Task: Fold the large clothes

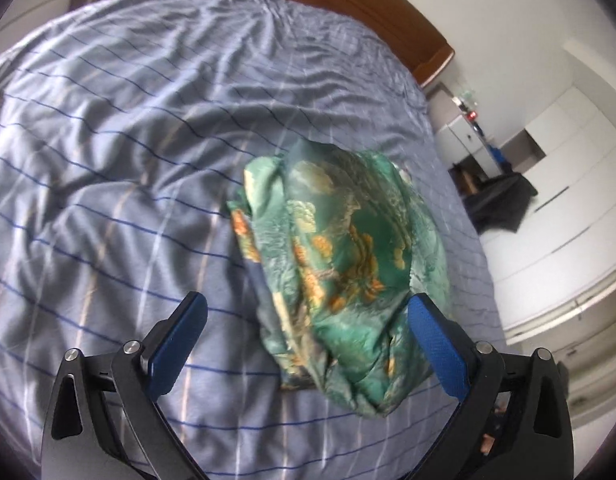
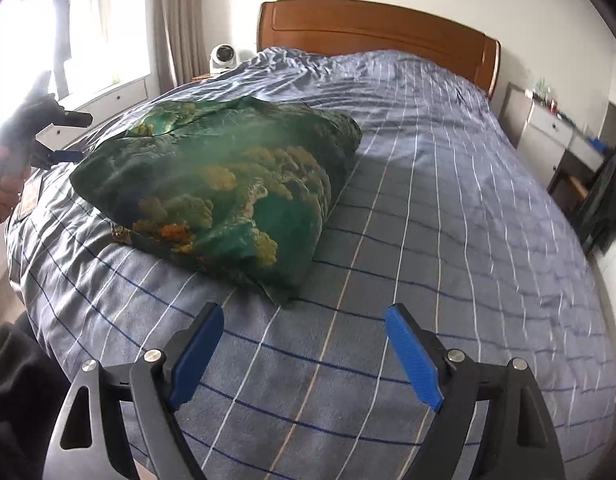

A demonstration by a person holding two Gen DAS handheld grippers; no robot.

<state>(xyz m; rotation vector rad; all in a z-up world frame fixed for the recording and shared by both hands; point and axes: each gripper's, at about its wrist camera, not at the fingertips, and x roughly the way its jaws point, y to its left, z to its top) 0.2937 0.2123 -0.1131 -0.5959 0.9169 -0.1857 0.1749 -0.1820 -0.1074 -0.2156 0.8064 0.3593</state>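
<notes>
A green garment [image 1: 340, 264] with orange and cream print lies folded into a thick bundle on the blue striped bed cover [image 1: 128, 160]. My left gripper [image 1: 308, 320] is open above the bundle's near end, its blue pads apart on either side and holding nothing. In the right wrist view the same garment [image 2: 228, 184] lies left of centre on the bed cover [image 2: 428, 220]. My right gripper [image 2: 304, 328] is open and empty, just short of the bundle's near corner. The left gripper [image 2: 64, 136] shows at the far left edge, beside the bundle.
A wooden headboard [image 2: 380, 36] stands at the far end of the bed. A white device [image 2: 224, 56] sits by the curtain and window at left. White drawers [image 2: 548, 128] and a dark chair [image 2: 604, 196] stand to the right of the bed.
</notes>
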